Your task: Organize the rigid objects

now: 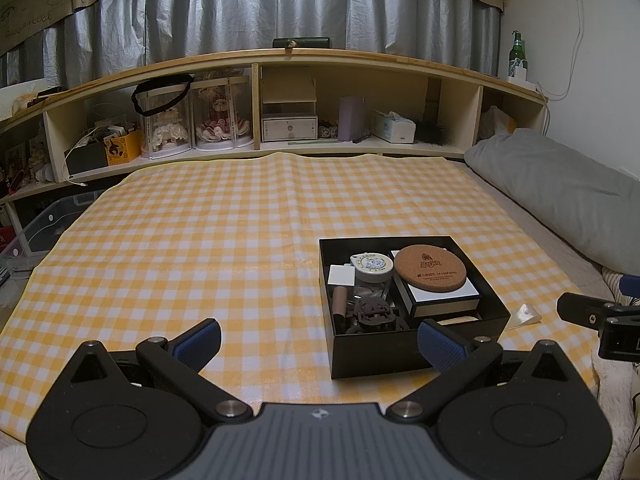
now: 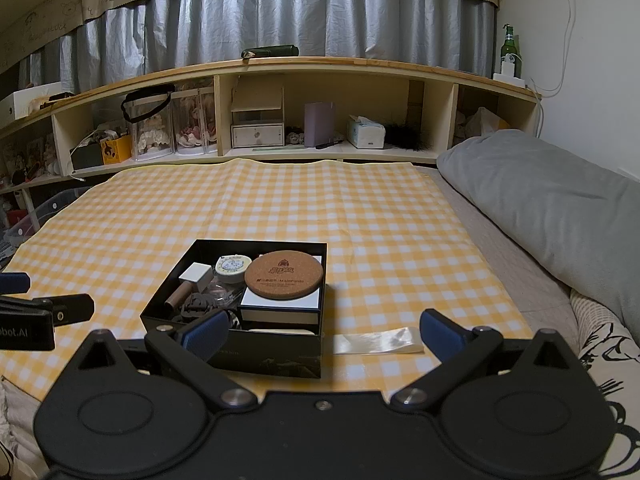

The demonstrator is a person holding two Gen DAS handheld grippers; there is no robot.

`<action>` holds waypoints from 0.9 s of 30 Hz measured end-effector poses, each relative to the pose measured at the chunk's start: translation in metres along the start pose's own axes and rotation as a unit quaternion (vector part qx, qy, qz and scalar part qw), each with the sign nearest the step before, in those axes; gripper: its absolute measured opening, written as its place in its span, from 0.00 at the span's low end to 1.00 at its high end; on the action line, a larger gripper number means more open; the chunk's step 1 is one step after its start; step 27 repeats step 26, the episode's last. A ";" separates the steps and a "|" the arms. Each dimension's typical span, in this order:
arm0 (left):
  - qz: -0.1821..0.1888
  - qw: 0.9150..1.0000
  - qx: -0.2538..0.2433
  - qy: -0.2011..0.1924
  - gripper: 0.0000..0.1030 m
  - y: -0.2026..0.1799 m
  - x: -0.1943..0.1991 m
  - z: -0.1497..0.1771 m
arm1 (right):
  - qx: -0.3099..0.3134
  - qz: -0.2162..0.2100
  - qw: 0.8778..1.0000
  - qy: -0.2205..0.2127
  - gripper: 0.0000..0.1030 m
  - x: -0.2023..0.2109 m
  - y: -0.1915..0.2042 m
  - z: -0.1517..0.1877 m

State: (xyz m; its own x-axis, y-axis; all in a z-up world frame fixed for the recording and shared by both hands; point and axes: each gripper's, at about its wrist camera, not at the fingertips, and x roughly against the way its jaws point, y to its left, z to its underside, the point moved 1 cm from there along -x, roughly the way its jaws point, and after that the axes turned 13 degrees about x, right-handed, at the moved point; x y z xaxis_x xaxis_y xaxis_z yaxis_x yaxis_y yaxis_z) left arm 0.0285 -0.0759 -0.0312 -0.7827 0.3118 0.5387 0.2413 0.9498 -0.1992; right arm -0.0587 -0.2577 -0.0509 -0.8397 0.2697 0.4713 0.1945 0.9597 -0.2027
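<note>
A black open box [image 1: 400, 350] [image 2: 272, 354] sits on the yellow checked cloth. In it lie a round cork coaster [image 1: 430, 267] [image 2: 284, 275] on a white box [image 1: 446, 298] [image 2: 280, 304], a round tape measure [image 1: 371, 263] [image 2: 233, 265] on a clear jar, a small white cube [image 1: 341, 275] [image 2: 196, 273], a brown cylinder [image 1: 340, 300] [image 2: 178, 295] and dark cut-out pieces [image 1: 372, 312]. My left gripper [image 1: 320, 340] is open and empty, the box before its right finger. My right gripper [image 2: 322, 332] is open and empty, straddling the box's near right corner.
A clear plastic strip [image 2: 376, 342] [image 1: 526, 314] lies on the cloth right of the box. A grey pillow [image 2: 560, 208] lies at the right. A shelf [image 1: 280, 148] with dolls, boxes and tissues runs along the back. A green bottle [image 2: 510, 50] stands on top.
</note>
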 end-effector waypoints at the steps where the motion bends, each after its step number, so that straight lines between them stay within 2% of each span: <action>1: 0.000 1.000 0.000 0.000 1.00 0.000 0.000 0.000 | 0.000 0.000 1.000 0.000 1.00 0.000 0.000 0.000; 27: 0.001 1.000 0.001 0.001 1.00 0.002 0.000 -0.001 | 0.000 0.001 1.000 0.000 1.00 0.000 0.000 0.000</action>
